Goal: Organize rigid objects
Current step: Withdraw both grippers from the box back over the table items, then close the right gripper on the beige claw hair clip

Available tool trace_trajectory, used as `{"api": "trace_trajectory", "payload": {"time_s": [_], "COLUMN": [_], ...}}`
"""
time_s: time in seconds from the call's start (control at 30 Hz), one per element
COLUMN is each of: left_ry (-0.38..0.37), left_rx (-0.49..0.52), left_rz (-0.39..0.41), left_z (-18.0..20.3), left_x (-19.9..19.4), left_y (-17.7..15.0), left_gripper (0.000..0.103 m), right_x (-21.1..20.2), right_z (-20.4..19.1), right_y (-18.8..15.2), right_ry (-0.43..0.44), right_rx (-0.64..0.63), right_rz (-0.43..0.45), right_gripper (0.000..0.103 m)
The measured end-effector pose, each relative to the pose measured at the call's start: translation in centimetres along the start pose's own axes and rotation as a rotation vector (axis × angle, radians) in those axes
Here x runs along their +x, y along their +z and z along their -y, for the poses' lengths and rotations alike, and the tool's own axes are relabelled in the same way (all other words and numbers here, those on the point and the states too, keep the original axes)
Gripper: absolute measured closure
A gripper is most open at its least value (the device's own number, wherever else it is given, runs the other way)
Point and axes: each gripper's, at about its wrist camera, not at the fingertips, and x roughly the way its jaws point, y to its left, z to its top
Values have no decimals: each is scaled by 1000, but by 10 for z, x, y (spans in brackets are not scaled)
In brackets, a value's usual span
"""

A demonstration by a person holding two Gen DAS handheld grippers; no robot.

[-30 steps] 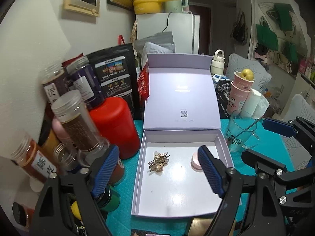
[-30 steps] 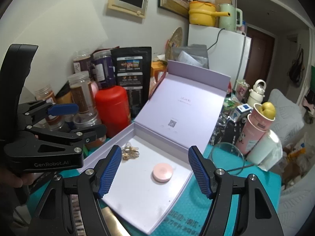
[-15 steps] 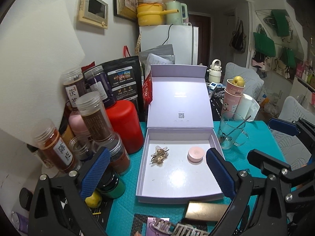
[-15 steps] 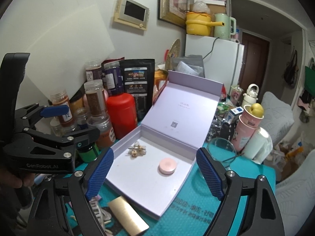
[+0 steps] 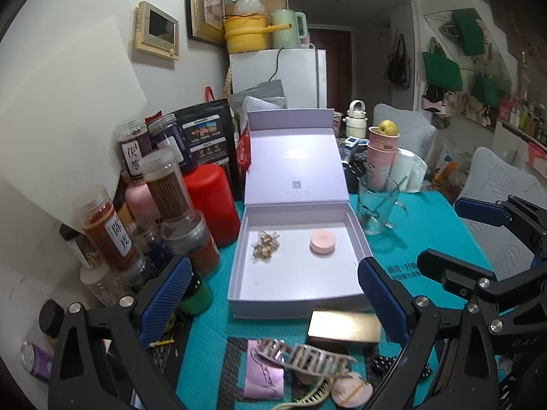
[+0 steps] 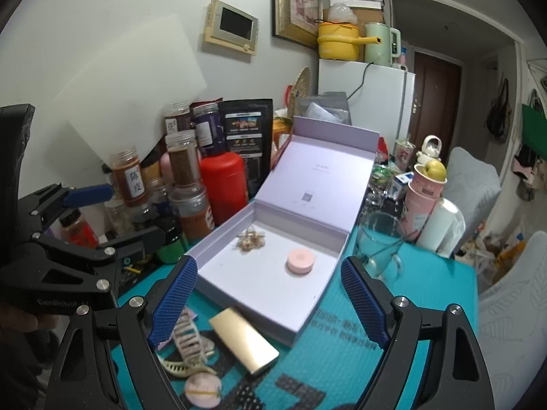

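An open lilac box [image 5: 239,266] [image 6: 318,304] sits on the teal table with its lid up. Inside lie a gold hair clip [image 5: 265,244] [image 6: 249,239] and a round pink case [image 5: 322,242] [image 6: 299,261]. In front of the box lie a gold rectangular case [image 5: 343,329] [image 6: 243,340], a beige claw clip [image 5: 304,357] [image 6: 186,336], a cream comb [image 6: 177,367] and a pink puff [image 5: 352,393] [image 6: 202,389]. My left gripper [image 5: 273,297] is open and empty, held above these items. My right gripper [image 6: 270,299] is open and empty, over the box's front edge.
Several spice jars [image 5: 102,229], a red canister [image 5: 212,201] and a black pouch [image 5: 205,133] crowd the left. A glass mug [image 5: 376,205] [image 6: 379,242], stacked pink cups [image 5: 381,157] and a paper roll [image 5: 410,171] stand right of the box. The white fridge [image 5: 294,75] is behind.
Both grippers have pulled back and up from the box. The gold case, claw clip and other items in front of the box have come into view.
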Motion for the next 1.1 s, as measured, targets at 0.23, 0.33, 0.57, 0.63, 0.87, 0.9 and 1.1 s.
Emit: {"api": "trace_trajectory", "payload": {"time_s": [0.23, 0.33, 0.57, 0.63, 0.87, 0.9, 1.1], "left_ry": [-17, -23, -49, -49, -46, -46, -28], "left_rx": [-12, -22, -57, -64, -76, -75, -74], "left_rz": [0, -11, -53, -60, -101, -108, -123], "left_z": [-2, -6, -16, -19, -29, -30, -38], "left_x": [-18, -21, -20, -19, -8, -5, 7], "left_y": [-22, -30, -43, -47, -65, -67, -79], "left_gripper": [3, 3, 3, 3, 3, 3, 3], "right_x": [-17, -19, -20, -20, -8, -5, 16], "right_z": [-10, -14, -20, -23, -29, -29, -33], "right_y": [-18, -26, -41, -43, -53, -55, -66], "right_ry": [-7, 6, 58, 65, 109, 115, 167], "right_rx": [3, 7, 27, 26, 19, 18, 21], "right_rz": [6, 0, -20, -15, -34, -36, -58], "right_gripper": [16, 16, 16, 16, 16, 16, 16]}}
